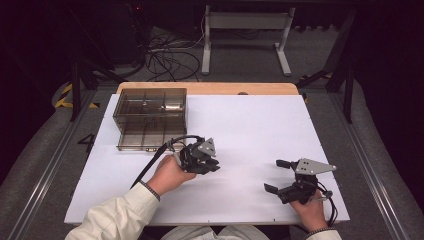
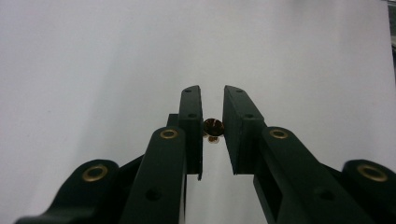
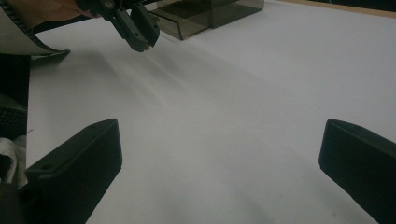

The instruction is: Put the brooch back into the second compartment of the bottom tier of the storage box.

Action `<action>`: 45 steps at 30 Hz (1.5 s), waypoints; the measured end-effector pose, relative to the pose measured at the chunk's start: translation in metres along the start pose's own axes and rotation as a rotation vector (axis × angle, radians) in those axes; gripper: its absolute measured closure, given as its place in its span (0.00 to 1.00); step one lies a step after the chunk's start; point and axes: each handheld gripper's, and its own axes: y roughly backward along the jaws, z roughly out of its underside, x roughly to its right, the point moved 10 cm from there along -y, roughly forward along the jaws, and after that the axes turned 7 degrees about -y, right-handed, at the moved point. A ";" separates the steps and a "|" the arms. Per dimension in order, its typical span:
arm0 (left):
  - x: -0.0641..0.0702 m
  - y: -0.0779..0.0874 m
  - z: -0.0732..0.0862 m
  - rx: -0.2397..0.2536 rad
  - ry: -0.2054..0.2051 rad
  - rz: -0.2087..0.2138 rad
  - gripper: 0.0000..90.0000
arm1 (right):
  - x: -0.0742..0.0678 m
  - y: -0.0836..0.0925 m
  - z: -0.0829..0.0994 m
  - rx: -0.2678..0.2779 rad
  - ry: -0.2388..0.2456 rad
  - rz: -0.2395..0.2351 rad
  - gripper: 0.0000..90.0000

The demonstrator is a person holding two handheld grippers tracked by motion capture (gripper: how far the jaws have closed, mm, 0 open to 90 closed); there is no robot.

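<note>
Left gripper view: left gripper (image 2: 213,107) pinches small brass screw (image 2: 214,127) (right gripper (image 1: 280,176) spread, idle), likely carrying it, next needs careful placement.

Small brass bit (image 2: 213,127) pinched between jaws of left gripper (image 2: 212,100), mostly hidden by jaw faces, too small and blurry to tell what it is. In high view it's buried inside left gripper (image 1: 212,162), can't make it out at all. Smoky plastic organizer box (image 1: 150,118): contents of compartments too tiny and murky to read; in right gripper view box (image 3: 205,14) cut off by top edge. Right gripper (image 3: 219,154) jaws wide apart there, both chopped by bottom edge. Sleeve (image 1: 117,215) runs off bottom of high view.
</note>
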 end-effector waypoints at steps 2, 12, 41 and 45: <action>-0.001 0.003 -0.001 0.013 0.005 -0.005 0.87 | 0.000 0.000 0.000 0.000 0.000 0.000 0.00; -0.010 0.027 -0.004 0.098 0.043 -0.047 0.87 | 0.000 0.000 0.000 0.001 0.002 -0.002 0.00; -0.039 0.089 0.020 0.236 0.150 -0.207 0.87 | 0.000 0.000 0.000 0.002 -0.004 0.000 0.00; -0.042 0.095 0.029 0.245 0.168 -0.234 0.87 | 0.000 0.000 0.000 -0.002 -0.001 0.000 0.00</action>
